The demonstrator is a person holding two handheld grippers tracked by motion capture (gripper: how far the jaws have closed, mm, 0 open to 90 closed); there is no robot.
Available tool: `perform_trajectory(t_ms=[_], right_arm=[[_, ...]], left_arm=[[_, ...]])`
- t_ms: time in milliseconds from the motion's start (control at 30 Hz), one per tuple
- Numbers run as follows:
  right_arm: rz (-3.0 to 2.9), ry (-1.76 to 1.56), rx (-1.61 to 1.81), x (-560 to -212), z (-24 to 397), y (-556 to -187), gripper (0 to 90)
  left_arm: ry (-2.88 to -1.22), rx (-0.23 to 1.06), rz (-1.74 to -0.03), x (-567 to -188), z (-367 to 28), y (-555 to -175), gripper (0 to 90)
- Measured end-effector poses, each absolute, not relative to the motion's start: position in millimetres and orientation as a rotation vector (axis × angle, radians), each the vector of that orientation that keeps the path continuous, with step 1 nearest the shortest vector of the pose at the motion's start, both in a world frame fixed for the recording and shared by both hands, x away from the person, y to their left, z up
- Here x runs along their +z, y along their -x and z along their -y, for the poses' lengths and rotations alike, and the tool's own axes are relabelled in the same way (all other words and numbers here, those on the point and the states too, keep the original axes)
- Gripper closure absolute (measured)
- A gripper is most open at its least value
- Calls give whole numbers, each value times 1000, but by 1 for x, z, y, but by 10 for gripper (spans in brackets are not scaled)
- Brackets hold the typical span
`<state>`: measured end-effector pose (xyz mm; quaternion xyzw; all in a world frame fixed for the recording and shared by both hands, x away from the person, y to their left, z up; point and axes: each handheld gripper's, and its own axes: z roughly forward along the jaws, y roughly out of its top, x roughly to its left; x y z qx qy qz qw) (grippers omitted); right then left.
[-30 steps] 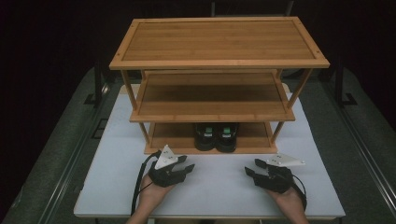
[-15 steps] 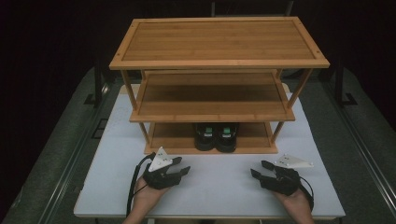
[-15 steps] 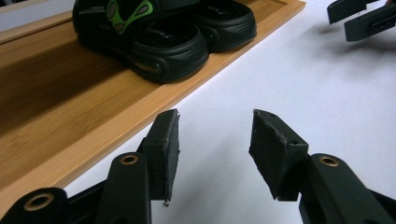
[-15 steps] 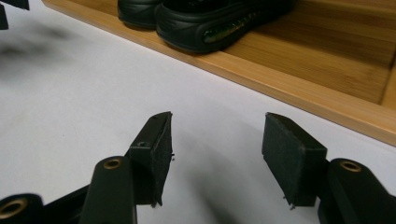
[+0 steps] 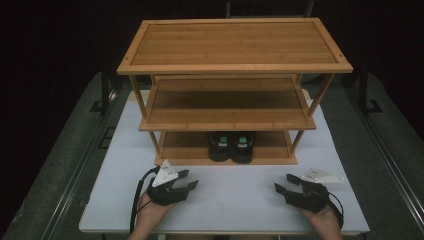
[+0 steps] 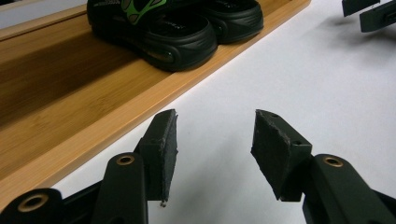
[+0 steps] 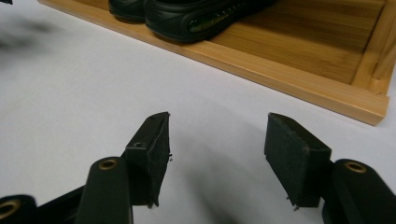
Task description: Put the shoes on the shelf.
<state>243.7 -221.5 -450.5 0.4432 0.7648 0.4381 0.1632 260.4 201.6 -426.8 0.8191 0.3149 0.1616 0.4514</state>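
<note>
I am holding my left gripper low over the white table, near its front edge, jaws pointing toward the wooden rack. Its jaws are standing apart with nothing between them, and they have just been opening. My right gripper is sitting at the other side of the table, well apart from the left, aiming inward and toward the rack. Its jaws are also spread and empty, and they too have just been widening.

The pair of black sandals with green marks is resting side by side on the bottom shelf of the rack, about midway along it, toes at the front lip. In the left gripper view the sandals are lying ahead and up-left of my pads; in the right gripper view the sandals are sitting beyond the shelf edge. Neither gripper is touching them
</note>
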Motion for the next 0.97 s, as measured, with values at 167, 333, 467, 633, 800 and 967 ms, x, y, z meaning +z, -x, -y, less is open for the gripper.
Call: perform_trajectory(t_ms=[167, 333, 467, 633, 800, 967], right_arm=[[-2183, -1266, 1245, -451, 226, -242, 390], [-2185, -1268, 1241, -451, 229, -238, 381], [-2189, -1270, 1239, -451, 232, -236, 373], [-2186, -1266, 1243, -451, 234, -233, 369], [-2173, -1270, 1253, -451, 236, -230, 361], [-2141, -1267, 1278, -451, 239, -226, 358]], left_arm=[[-2025, 400, -783, -427, -206, -258, 487], [-2016, 400, -791, -427, -212, -256, 482], [-2012, 398, -799, -428, -215, -254, 474], [-2007, 400, -807, -430, -219, -251, 474], [-1994, 396, -813, -431, -223, -248, 468], [-1995, 395, -819, -434, -225, -245, 454]])
